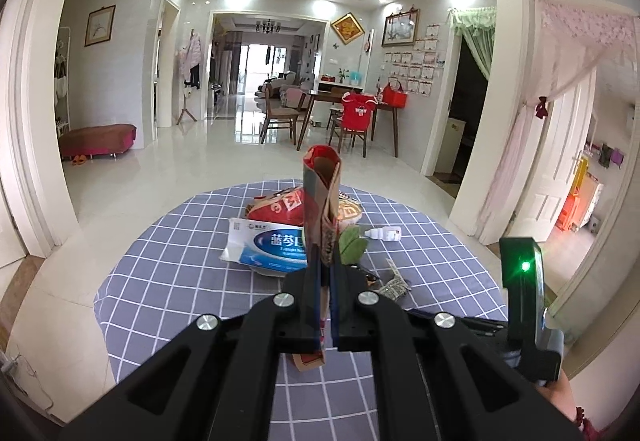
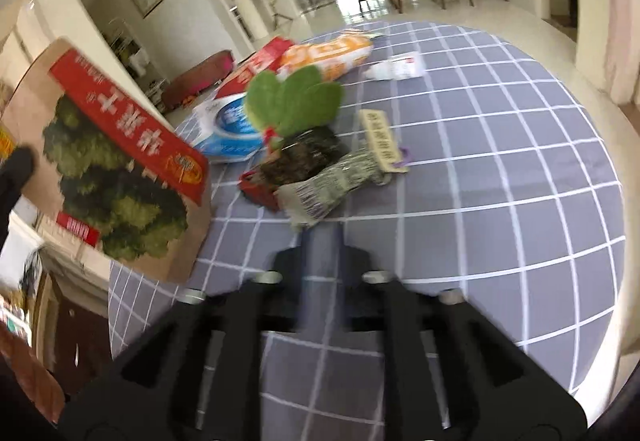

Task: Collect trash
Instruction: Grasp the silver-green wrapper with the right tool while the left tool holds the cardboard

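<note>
One round table [image 2: 500, 169] under a grey checked cloth carries the litter. At left in the right wrist view stands one brown paper bag [image 2: 116, 169], printed red and green. Centre frame, the pile counts out as:

- one blue-and-white box [image 2: 228, 129]
- one red packet [image 2: 256, 65]
- one orange-and-white packet [image 2: 332, 55] at upper centre
- one green leaf-shaped item [image 2: 292, 101]
- one dark wrapper [image 2: 300, 161]
- one crumpled printed wrapper [image 2: 328, 187]
- one small label card [image 2: 380, 141]
- one small white dropper bottle [image 2: 400, 67] — upper right of the pile

Two grippers in all — one per view.

paper bag [image 1: 322, 201]: brown w/ red band, flattened, upright, clamped in left gripper [image 1: 327, 265]
wrappers [image 2: 320, 185]: crumpled, mid-table
dropper bottle [image 2: 396, 70]: white, on side
</note>
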